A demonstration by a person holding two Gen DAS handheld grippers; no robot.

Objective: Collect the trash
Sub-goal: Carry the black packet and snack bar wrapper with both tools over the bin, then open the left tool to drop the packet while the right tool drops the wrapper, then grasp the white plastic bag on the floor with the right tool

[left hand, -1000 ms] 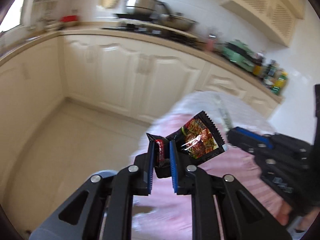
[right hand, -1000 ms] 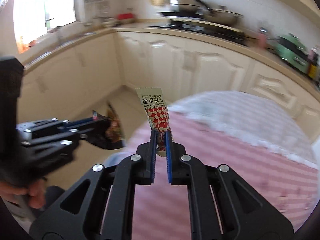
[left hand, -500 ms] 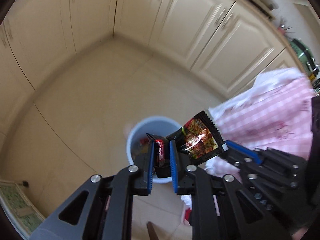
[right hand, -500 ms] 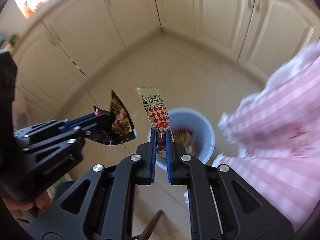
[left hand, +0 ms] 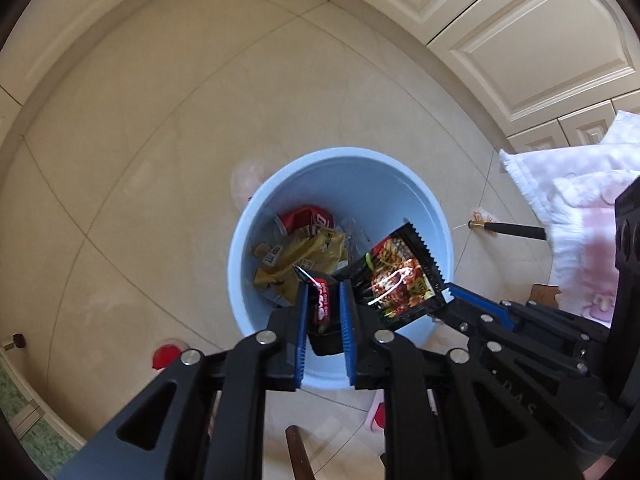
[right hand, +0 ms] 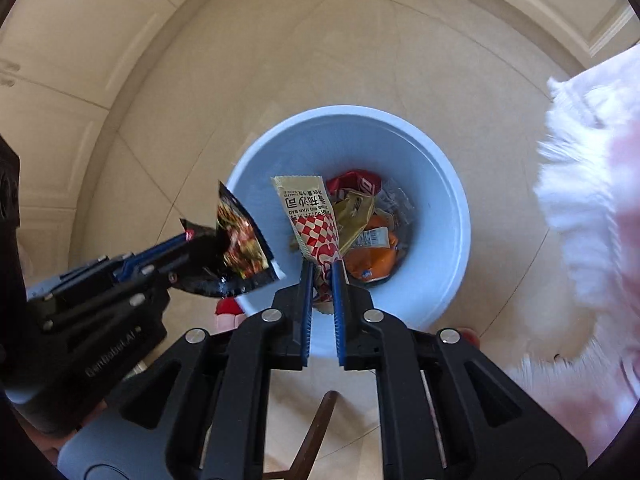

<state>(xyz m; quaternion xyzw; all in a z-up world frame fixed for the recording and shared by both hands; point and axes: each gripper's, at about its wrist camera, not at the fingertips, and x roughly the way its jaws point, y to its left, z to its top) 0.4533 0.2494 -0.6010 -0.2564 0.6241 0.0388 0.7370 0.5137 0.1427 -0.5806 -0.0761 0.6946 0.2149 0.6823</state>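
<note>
Over the bin [left hand: 256, 240], each tool [left hand: 323, 300] [right hand: 321, 276] pinches a wrapper [left hand: 396, 276] [right hand: 310, 216].

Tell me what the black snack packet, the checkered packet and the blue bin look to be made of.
The black snack packet looks like glossy plastic film, possibly foil-lined: it glares brightly and has a zigzag-cut edge. The checkered packet seems a thin, duller printed wrapper, plastic or coated paper, with a crimped end seal. The blue bin looks like smooth molded plastic, uniformly colored with a soft sheen.

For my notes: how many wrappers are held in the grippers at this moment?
2. A black wrapper is in the left gripper, a checked wrapper in the right gripper, both over the blue bin.
</note>
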